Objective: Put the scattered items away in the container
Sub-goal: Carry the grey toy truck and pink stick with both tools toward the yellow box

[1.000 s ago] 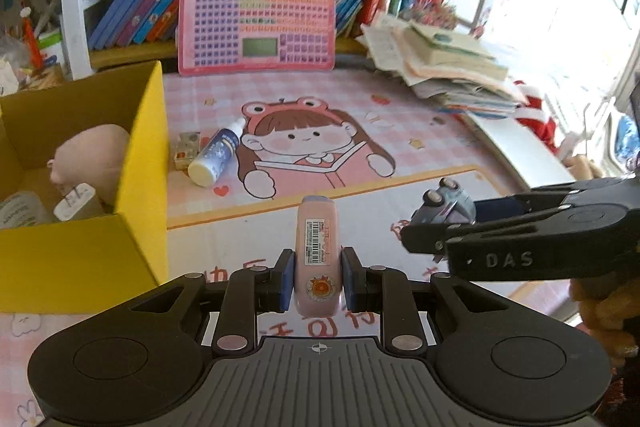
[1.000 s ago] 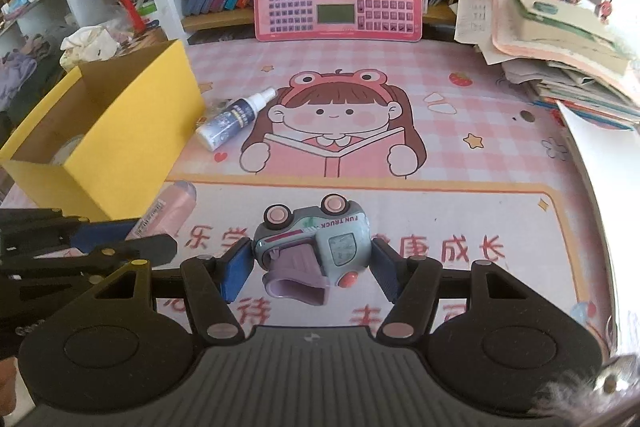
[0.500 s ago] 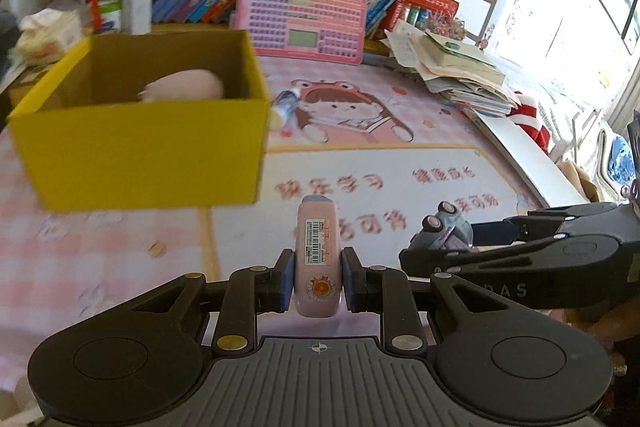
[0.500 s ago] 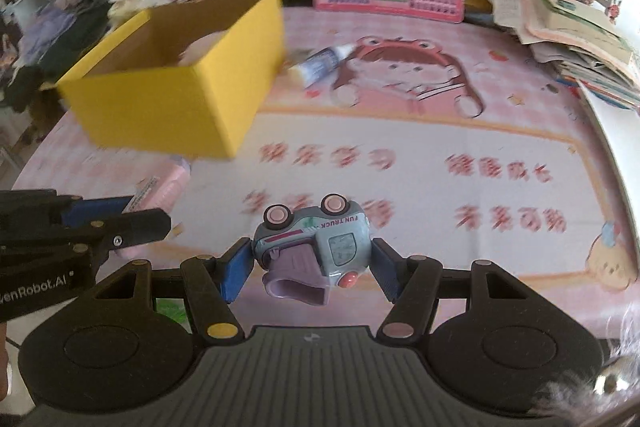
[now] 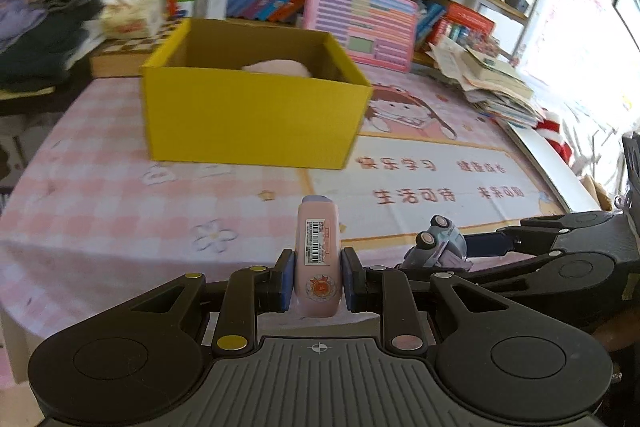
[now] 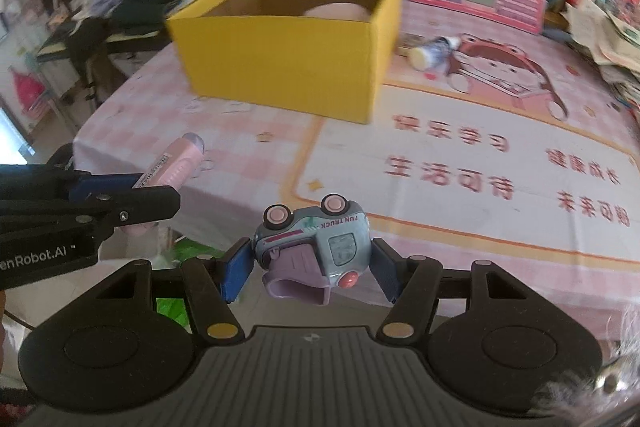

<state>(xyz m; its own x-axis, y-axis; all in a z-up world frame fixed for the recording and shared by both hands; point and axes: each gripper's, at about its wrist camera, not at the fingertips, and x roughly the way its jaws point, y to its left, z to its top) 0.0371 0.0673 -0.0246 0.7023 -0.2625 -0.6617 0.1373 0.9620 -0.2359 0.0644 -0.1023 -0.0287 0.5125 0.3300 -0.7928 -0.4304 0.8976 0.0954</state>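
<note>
Left claw [image 5: 314,281]: closed narrowly on a pink tube [image 5: 318,259], blue pads pressed to both its sides; the tube stands up between the fingers, barcode label facing the camera, lilac cap at the far end.
Right claw [image 6: 312,263]: set moderately wide and clamped on a toy truck [image 6: 314,241]; grey-blue body, pink wheels uppermost, lettering "FUN TRUCK" upside down, lilac part towards the camera.
Position of claws: side by side above the near edge of the counter [image 5: 120,211], each showing in the other's view, both held clear of the surface.
Yellow box [image 5: 252,115]: open-topped cardboard, standing on the counter beyond both claws, well apart from them.
Box contents: one pale pink rounded item [image 5: 278,67] showing above the near wall; the rest hidden.
Spray bottle [image 6: 434,53]: lying on its side on the counter, just beside the box's right wall; seen only from the right wrist.
Counter cover: pink checked cloth with a cartoon girl print [image 6: 508,75].
Backdrop: pink keyboard toy [image 5: 360,23] leaning against shelved books; paper stack [image 5: 492,79] at the right.
</note>
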